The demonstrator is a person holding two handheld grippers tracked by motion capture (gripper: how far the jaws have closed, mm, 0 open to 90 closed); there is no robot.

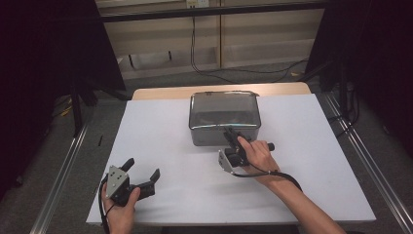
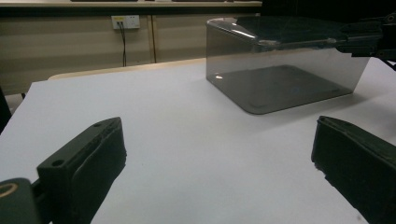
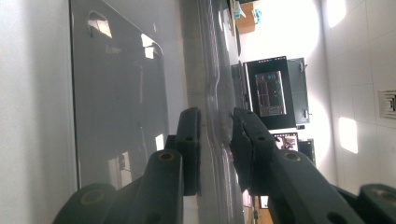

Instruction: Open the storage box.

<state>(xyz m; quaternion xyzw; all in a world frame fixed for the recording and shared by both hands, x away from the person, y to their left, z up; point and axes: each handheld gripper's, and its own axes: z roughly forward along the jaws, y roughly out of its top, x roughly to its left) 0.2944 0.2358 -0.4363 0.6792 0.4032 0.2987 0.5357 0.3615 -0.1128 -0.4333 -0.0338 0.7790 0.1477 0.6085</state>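
Note:
A clear grey plastic box (image 1: pixel 214 119) with a lid (image 1: pixel 223 100) stands at the back middle of the white tabletop (image 1: pixel 160 131). My right gripper (image 1: pixel 230 131) reaches to the box's near edge, turned on its side. In the right gripper view its jaws (image 3: pixel 215 121) clamp the lid's rim (image 3: pixel 212 88), one above and one below. My left gripper (image 1: pixel 142 168) rests at the front left, open and holding nothing. In the left gripper view the box (image 2: pixel 280 70) sits beyond the spread jaws (image 2: pixel 217 140), with the right gripper (image 2: pixel 369 39) at its lid.
A wooden strip (image 1: pixel 165 91) runs along the table's far edge. Metal rails (image 1: pixel 63 170) flank the table on both sides. Cables (image 1: pixel 209 68) lie on the floor behind. A wall socket (image 2: pixel 125 21) and a lit monitor (image 3: pixel 271 91) are farther off.

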